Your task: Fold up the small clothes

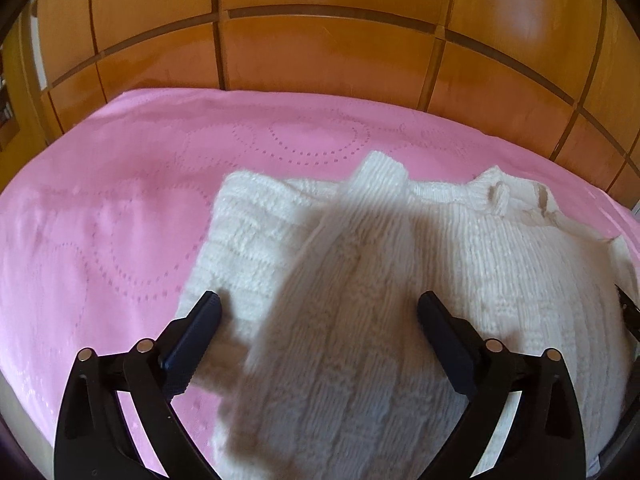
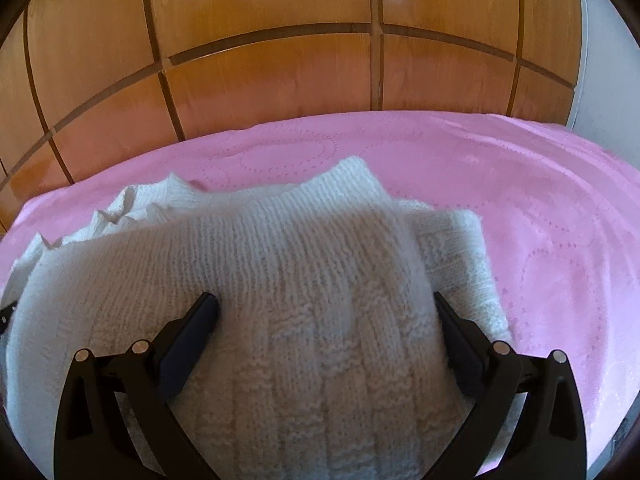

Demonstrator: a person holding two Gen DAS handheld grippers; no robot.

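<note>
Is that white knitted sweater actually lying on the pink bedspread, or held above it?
Touching. In the left wrist view the white knitted sweater lies flat on the pink bedspread, no gap at its edge.

Knitted garment (image 1: 360, 280): cream-white, ribbed and basket-weave textured. Bedspread (image 1: 100, 220): pink, with dotted looping outlines. Panelled wall (image 1: 320, 52): orange-brown wood, dark grid lines.
</note>
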